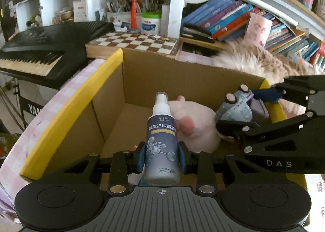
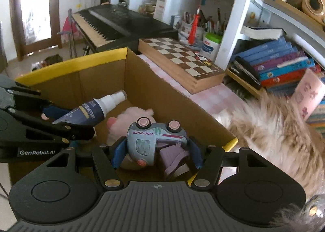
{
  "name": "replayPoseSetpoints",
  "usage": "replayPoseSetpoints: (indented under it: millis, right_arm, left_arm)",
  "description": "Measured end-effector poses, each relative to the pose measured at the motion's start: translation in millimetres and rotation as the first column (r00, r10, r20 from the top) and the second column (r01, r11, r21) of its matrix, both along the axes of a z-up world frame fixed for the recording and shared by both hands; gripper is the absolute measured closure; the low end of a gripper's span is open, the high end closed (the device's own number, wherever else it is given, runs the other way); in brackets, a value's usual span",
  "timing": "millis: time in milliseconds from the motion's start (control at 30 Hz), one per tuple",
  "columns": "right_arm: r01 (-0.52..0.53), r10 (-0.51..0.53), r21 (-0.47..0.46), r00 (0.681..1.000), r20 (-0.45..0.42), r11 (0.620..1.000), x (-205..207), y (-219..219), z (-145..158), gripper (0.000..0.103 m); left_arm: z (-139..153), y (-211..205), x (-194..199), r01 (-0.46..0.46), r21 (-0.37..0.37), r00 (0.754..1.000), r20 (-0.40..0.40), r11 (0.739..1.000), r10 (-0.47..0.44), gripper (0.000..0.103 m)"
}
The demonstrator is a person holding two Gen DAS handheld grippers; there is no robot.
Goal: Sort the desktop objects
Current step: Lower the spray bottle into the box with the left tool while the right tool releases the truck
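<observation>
My left gripper (image 1: pixel 161 155) is shut on a dark blue spray bottle (image 1: pixel 161 140) with a white nozzle and holds it upright over the open cardboard box (image 1: pixel 182 81). My right gripper (image 2: pixel 156 154) is shut on a grey toy truck (image 2: pixel 154 140) marked FUN TRUCK, on its side with its pink wheels up, also over the box. A pink plush toy (image 1: pixel 197 128) lies on the box floor below both. The truck shows at the right of the left wrist view (image 1: pixel 237 108). The bottle shows at the left of the right wrist view (image 2: pixel 91 110).
The box has yellow rim flaps (image 1: pixel 71 106) and stands on a pink checked tablecloth (image 2: pixel 215 98). A wooden chessboard (image 2: pixel 182 59), a black keyboard (image 2: pixel 113 22), a pen holder (image 2: pixel 195 28) and bookshelves (image 2: pixel 280 65) lie behind. A furry beige mass (image 2: pixel 274 130) lies right of the box.
</observation>
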State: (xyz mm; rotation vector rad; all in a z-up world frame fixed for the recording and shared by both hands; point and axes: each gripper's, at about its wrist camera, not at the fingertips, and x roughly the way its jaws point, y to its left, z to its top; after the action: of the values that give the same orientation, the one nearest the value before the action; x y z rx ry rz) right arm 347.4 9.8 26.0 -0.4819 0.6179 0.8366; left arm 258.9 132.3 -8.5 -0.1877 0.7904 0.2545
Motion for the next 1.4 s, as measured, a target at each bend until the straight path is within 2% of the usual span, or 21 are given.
replayPoseSetpoints:
  millis: [333, 633, 733, 800, 900, 1100, 1400]
  right_arm:
    - [-0.067, 0.067, -0.055, 0.998, -0.006, 0.996, 12.7, 7.5, -9.7, 0.042]
    - [-0.093, 0.092, -0.056, 0.995, -0.029, 0.994, 17.9, 7.2, -11.9, 0.041]
    - [-0.084, 0.082, -0.044, 0.996, -0.033, 0.996, 18.8, 6.2, -11.6, 0.041]
    - [-0.075, 0.074, -0.032, 0.997, -0.032, 0.997, 18.9, 5.6, -10.2, 0.04]
    - [-0.053, 0.053, -0.016, 0.998, -0.019, 0.998, 17.1, 4.6, -7.2, 0.036]
    - [0.018, -0.018, 0.023, 1.0, -0.01, 1.0, 13.8, 1.1, 0.3, 0.031]
    - [0.114, -0.115, 0.074, 0.993, 0.016, 0.991, -0.9, -12.9, 12.6, 0.029]
  left_arm:
    - [-0.8, 0.6, 10.1, 0.023, 0.014, 0.999, -0.026, 1.0, -0.023, 0.072]
    - [0.7, -1.3, 12.3, 0.029, 0.04, 0.999, -0.034, 0.999, -0.028, 0.07]
    - [3.8, 2.4, 5.7, -0.021, 0.044, 1.0, 0.006, 0.999, 0.02, 0.057]
    - [7.9, 7.6, 0.4, -0.046, 0.013, 0.998, 0.045, 0.999, 0.045, 0.04]
    - [16.5, 12.9, -5.8, -0.061, -0.018, 0.993, 0.096, 0.998, 0.063, 0.028]
    - [27.3, 6.8, -14.4, -0.056, 0.023, 0.988, 0.145, 0.998, 0.052, 0.027]
    - [34.5, 2.4, -31.1, -0.042, 0.02, 0.984, 0.175, 0.999, 0.038, 0.027]
